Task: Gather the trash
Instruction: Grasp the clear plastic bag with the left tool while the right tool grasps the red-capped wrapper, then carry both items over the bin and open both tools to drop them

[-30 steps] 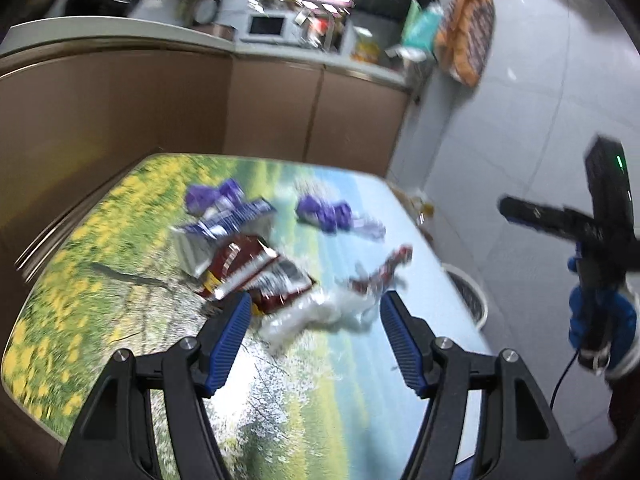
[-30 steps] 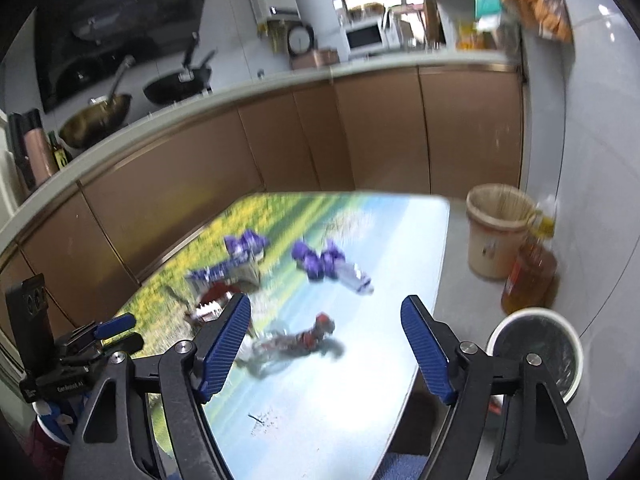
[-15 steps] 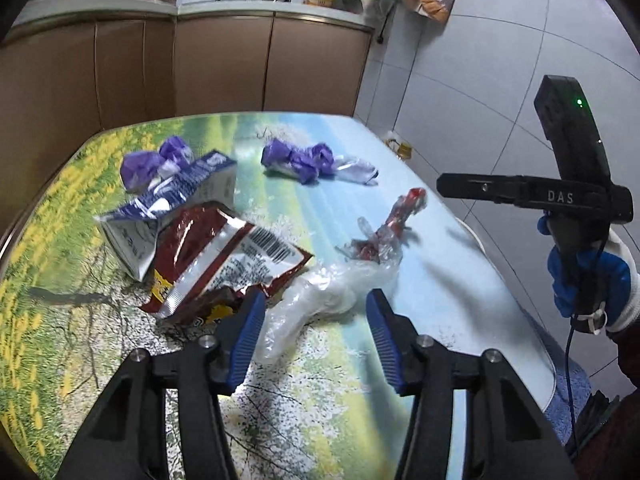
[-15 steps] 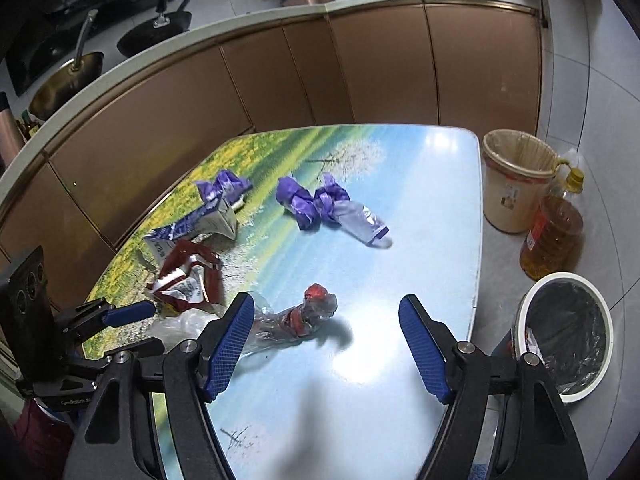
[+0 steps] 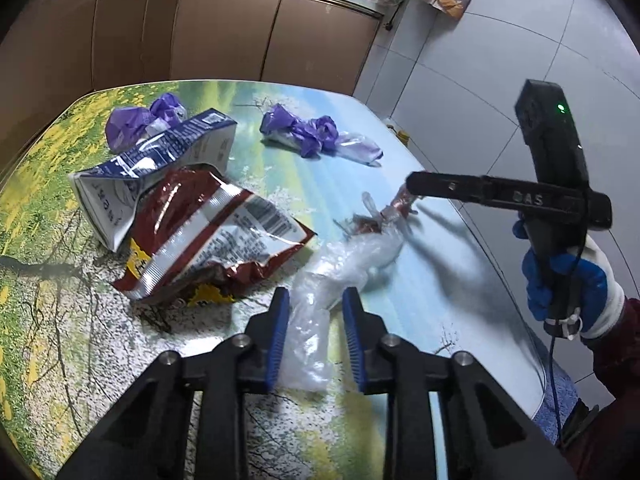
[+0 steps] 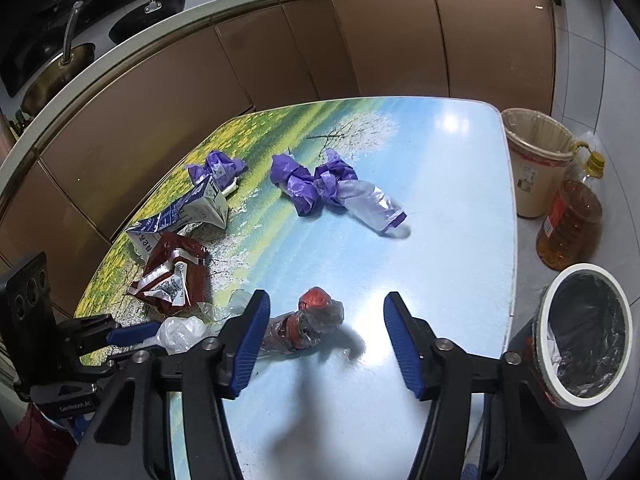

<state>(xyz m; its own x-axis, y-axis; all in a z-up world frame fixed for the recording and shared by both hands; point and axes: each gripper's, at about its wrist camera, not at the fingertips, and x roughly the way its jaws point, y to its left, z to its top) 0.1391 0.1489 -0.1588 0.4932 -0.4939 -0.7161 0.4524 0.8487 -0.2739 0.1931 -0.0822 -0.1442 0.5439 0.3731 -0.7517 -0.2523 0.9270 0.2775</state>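
- Room is left on the table [image 6: 460,208] toward its right edge, beside the black-lined bin [image 6: 584,332].
- Clear crumpled plastic wrapper [image 5: 340,268], red at its far end, is narrowly enclosed by the left gripper [image 5: 314,312]; a firm grip cannot be confirmed.
- Right gripper [image 6: 326,328] is held wide apart, with nothing in it.

Your open right gripper [image 6: 324,340] has bare glossy blue tabletop [image 6: 452,216] ahead and to its right, out to the table's edge. To its left, the crumpled red foil snack bag [image 6: 172,276] and the flattened blue-and-white carton [image 6: 180,216] block the way. Farther ahead, the purple crumpled plastic bags [image 6: 316,184] lie across the middle. Beyond the right edge, the white-rimmed black-lined bin [image 6: 584,332] stands on the floor.
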